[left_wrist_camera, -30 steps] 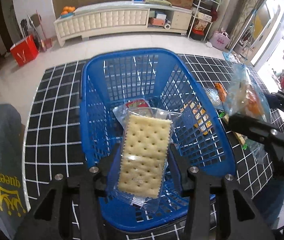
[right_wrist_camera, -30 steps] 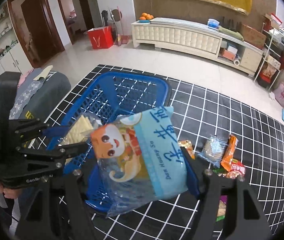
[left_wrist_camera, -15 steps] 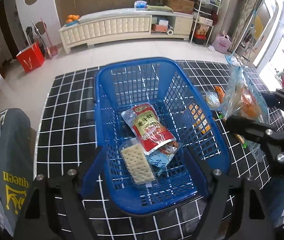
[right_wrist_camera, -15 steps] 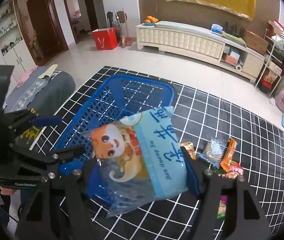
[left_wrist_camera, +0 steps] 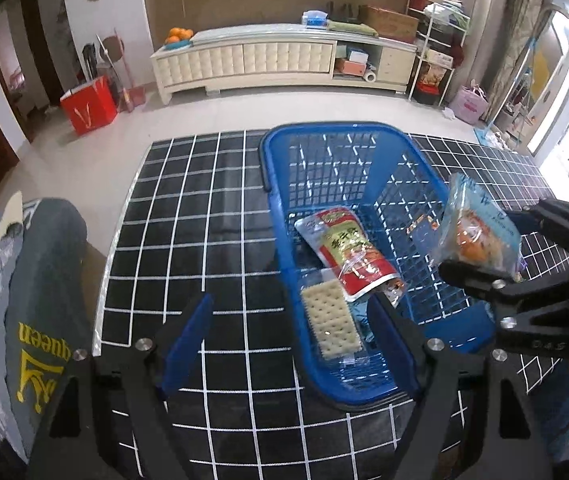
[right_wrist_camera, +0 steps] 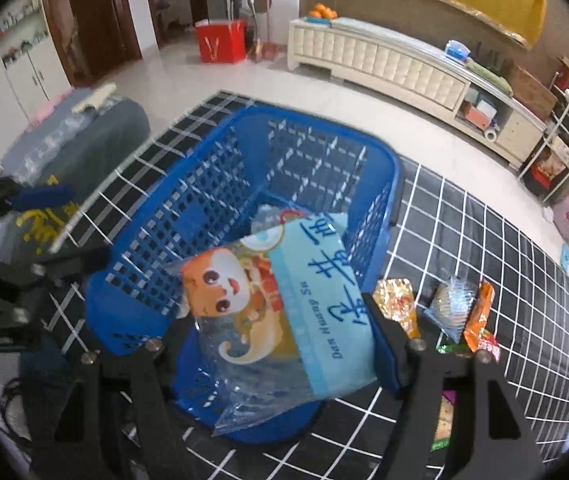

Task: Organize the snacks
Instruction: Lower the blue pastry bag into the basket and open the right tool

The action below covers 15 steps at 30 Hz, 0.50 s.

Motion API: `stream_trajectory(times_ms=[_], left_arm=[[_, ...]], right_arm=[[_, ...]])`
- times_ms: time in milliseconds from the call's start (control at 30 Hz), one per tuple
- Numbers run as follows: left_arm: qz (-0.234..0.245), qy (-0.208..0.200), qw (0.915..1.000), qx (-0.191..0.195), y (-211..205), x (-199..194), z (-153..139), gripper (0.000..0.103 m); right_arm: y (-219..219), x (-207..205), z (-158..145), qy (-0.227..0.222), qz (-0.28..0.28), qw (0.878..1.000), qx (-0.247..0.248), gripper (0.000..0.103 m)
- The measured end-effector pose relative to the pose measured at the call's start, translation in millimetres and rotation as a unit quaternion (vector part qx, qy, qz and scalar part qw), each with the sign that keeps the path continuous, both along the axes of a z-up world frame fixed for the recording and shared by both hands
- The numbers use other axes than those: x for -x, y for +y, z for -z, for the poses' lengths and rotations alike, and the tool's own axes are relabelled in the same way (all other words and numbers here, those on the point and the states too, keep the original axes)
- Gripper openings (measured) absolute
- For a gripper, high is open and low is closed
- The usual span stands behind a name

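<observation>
A blue mesh basket point(left_wrist_camera: 364, 148) stands on the black grid-patterned table point(left_wrist_camera: 204, 240). Inside it lie a clear pack of crackers point(left_wrist_camera: 330, 324) and a red-and-green snack pouch point(left_wrist_camera: 348, 252). My left gripper point(left_wrist_camera: 290, 342) is open and empty, straddling the basket's near left wall above it. My right gripper point(right_wrist_camera: 280, 340) is shut on a light blue bag with a cartoon cat point(right_wrist_camera: 284, 312), held over the basket's point(right_wrist_camera: 212, 216) near right part. That bag point(left_wrist_camera: 476, 236) also shows at the right of the left wrist view.
Several loose snack packets point(right_wrist_camera: 450, 308) lie on the table to the right of the basket. A grey garment with yellow print point(left_wrist_camera: 40, 300) is draped at the table's left edge. A white cabinet point(left_wrist_camera: 268, 60) stands far across the floor.
The left gripper opened and let the cracker pack drop into the basket, then drew back to the left. The right gripper carried the cat bag lower and over the basket.
</observation>
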<state>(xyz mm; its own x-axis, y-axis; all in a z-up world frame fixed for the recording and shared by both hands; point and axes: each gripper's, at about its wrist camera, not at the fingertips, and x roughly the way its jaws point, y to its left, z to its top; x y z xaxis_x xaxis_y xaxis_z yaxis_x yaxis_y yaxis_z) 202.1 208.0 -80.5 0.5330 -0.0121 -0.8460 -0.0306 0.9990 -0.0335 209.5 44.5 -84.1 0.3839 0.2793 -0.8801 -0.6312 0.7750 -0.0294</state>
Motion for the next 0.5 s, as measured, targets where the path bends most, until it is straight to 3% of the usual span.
stream_trajectory(times_ms=[333,500], left_arm=[[-0.003,0.004,1.0,0.008,9,2,12,0.078],[-0.005,0.001,1.0,-0.003,7,4,12,0.078]], right_arm=[[9,6,8,0.006,-0.026,0.999,0.029,0.078],[7,14,-4,-0.036,-0.024,0.999,0.022,0.093]])
